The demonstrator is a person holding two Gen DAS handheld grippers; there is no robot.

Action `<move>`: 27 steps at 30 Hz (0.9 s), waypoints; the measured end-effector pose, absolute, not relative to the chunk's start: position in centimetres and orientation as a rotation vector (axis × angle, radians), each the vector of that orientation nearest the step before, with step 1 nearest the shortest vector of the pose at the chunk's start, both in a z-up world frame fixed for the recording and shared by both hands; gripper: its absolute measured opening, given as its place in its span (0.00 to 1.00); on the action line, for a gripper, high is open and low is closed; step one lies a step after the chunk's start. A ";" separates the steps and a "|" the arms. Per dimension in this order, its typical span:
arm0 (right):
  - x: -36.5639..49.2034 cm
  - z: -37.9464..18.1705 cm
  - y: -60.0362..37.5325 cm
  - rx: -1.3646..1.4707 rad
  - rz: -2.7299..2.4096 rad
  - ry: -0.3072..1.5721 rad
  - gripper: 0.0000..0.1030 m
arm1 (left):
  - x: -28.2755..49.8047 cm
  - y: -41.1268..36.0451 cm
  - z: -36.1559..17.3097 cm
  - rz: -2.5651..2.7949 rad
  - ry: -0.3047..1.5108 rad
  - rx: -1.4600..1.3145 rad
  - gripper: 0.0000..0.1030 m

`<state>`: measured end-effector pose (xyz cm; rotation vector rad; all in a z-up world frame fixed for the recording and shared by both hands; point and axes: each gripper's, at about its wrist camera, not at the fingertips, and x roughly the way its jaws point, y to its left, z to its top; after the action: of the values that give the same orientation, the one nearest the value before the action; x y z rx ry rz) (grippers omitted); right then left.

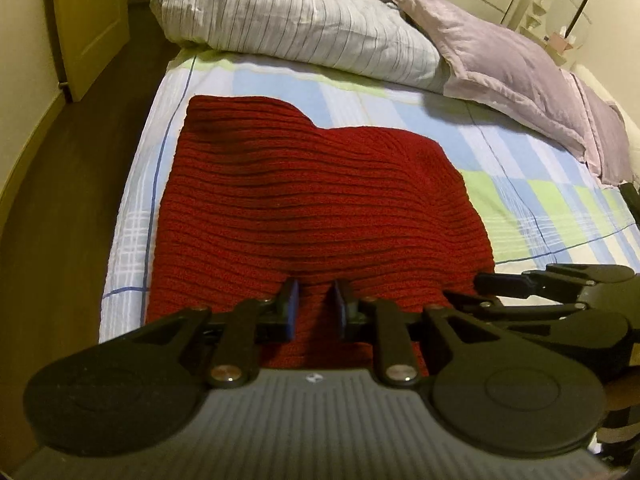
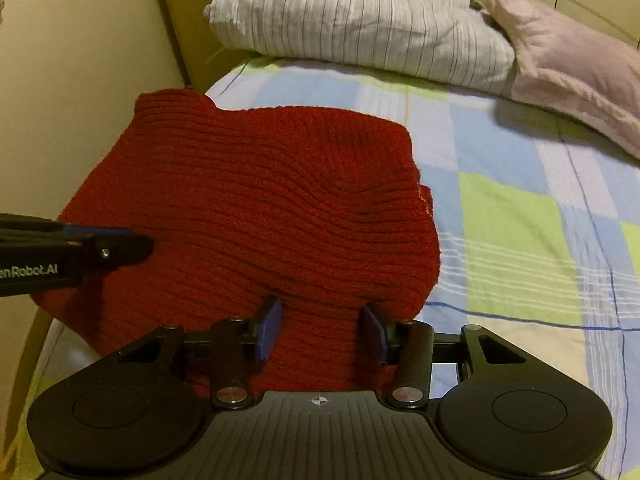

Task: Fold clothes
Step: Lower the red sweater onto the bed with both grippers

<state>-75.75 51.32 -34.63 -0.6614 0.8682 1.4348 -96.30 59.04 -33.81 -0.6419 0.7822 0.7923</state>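
Note:
A red ribbed knit sweater [image 1: 304, 192] lies spread on the checked bed sheet [image 1: 520, 208], with its near edge raised off the bed. My left gripper [image 1: 316, 292] is shut on that near edge, the blue pads [image 1: 291, 304] close together with fabric bunched between them. My right gripper [image 2: 322, 312] grips the same edge further right; its pads [image 2: 270, 328] stand wider apart, and a thick band of the sweater [image 2: 256, 208] fills the gap. Each gripper shows in the other's view: the right gripper [image 1: 476, 288] at the edge's right, the left gripper [image 2: 140, 240] at its left.
A striped white pillow [image 1: 288, 16] and a lilac pillow [image 1: 508, 64] lie at the head of the bed. The bed's left edge drops to a dark wood floor [image 1: 72, 184] beside a yellow door [image 1: 88, 12]. Bare sheet [image 2: 520, 240] lies right of the sweater.

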 end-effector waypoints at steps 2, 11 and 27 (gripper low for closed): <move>-75.1 -34.0 51.1 -0.637 1.438 0.899 0.47 | -96.7 58.7 -32.6 0.805 0.784 -0.641 0.18; -75.3 -28.7 47.4 -0.479 1.418 0.927 0.47 | -98.7 57.4 -29.8 0.865 0.818 -0.636 0.16; -72.2 -28.1 53.5 -0.463 1.310 0.936 0.47 | -96.6 63.8 -27.9 0.904 0.784 -0.589 0.11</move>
<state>-72.16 53.46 -28.06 -0.4632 0.9358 1.3096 -96.57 63.84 -27.88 -0.5894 0.7837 0.9038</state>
